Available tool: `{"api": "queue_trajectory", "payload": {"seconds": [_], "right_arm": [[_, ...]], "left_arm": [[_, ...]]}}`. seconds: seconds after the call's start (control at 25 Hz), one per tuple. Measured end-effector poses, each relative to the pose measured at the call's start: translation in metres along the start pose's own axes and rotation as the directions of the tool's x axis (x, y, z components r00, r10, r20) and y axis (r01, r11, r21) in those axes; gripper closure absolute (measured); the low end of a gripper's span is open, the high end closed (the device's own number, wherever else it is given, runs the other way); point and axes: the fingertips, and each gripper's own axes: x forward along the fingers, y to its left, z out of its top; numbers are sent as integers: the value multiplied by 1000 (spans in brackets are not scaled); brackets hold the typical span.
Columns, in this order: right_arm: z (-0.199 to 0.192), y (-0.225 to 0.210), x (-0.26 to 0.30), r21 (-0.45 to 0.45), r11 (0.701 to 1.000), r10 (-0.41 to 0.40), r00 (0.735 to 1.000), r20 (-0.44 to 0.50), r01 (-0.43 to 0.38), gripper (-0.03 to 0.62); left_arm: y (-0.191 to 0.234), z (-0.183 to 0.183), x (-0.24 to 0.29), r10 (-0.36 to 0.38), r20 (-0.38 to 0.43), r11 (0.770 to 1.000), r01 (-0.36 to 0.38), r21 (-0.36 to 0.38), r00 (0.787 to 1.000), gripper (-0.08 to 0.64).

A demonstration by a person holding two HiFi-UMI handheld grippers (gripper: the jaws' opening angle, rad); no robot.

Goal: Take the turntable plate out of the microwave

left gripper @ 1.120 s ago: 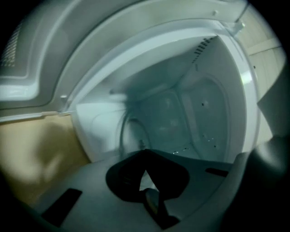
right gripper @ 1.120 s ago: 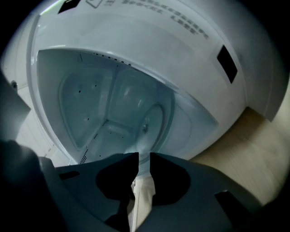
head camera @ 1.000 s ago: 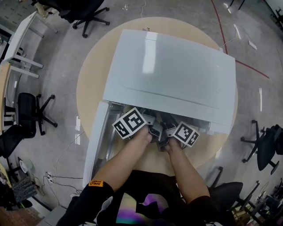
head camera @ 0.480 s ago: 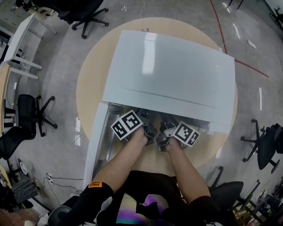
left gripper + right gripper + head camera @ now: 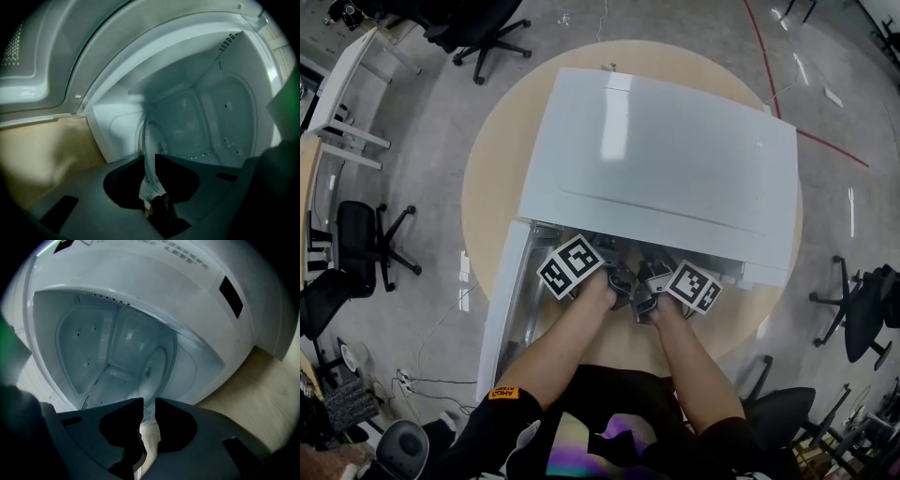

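**Both grippers on the rim, plate ready to come out**

The turntable plate [image 5: 157, 364] is sitting inside the microwave [image 5: 666, 159], its near rim at the mouth. We are pinching that rim with the left gripper [image 5: 149, 158] and the right gripper [image 5: 148, 403], each with jaws closed to a narrow slot filled by glass. We are judging the grasp made. Next we are lifting slightly and drawing it out level over the surface [image 5: 492, 159].
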Motion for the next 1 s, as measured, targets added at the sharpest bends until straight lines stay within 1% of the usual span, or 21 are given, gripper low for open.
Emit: {"api": "queue_trajectory", "payload": {"seconds": [0.24,0.44,0.8,1.0], "right_arm": [[2,1,1,21,1000,7,1000,5,-7,526],[7,4,6,45,999,15,1000,18,-16,526],[13,6,9,85,996,20,999,36,-23,526],[16,5,10,116,993,18,999,51,-24,526]], "left_arm": [[-10,-1,0,-22,2,1000,22,-3,1000,448],[-10,-2,-1,-20,0,1000,20,-3,1000,448],[-19,1,-1,-40,6,999,40,-16,999,448],[-25,2,-1,-53,7,999,53,-12,999,448]]}}
